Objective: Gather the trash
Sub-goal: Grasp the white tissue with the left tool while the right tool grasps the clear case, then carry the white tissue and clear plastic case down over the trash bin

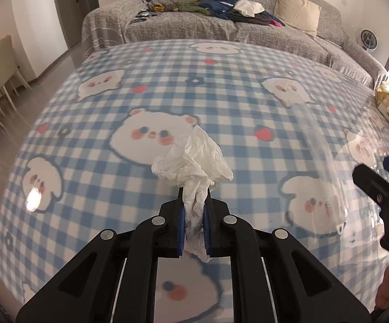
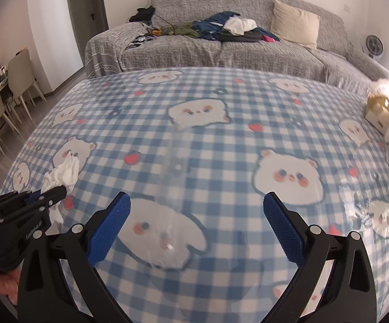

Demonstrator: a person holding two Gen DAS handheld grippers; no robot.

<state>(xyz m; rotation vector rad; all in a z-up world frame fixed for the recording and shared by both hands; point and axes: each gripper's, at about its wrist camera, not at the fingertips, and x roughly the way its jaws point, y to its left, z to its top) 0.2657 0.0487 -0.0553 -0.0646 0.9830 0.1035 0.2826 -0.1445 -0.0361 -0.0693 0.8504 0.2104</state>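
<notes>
A crumpled white tissue (image 1: 194, 158) is pinched between the blue pads of my left gripper (image 1: 194, 188), which is shut on it; the tissue fans out above the fingertips over the blue checked tablecloth (image 1: 113, 193). In the right wrist view the same tissue (image 2: 63, 172) shows at the far left, held by the left gripper (image 2: 57, 191). My right gripper (image 2: 195, 200) hangs open over the tablecloth (image 2: 221, 140) with nothing between its fingers. It also appears at the right edge of the left wrist view as the right gripper (image 1: 377, 172).
A grey sofa (image 1: 194, 27) with a heap of clothes and a beige cushion (image 1: 296, 9) stands behind the table. A small gold and white box (image 2: 380, 110) sits at the table's right edge beside something white and bright. Chairs (image 2: 19, 72) stand at the left.
</notes>
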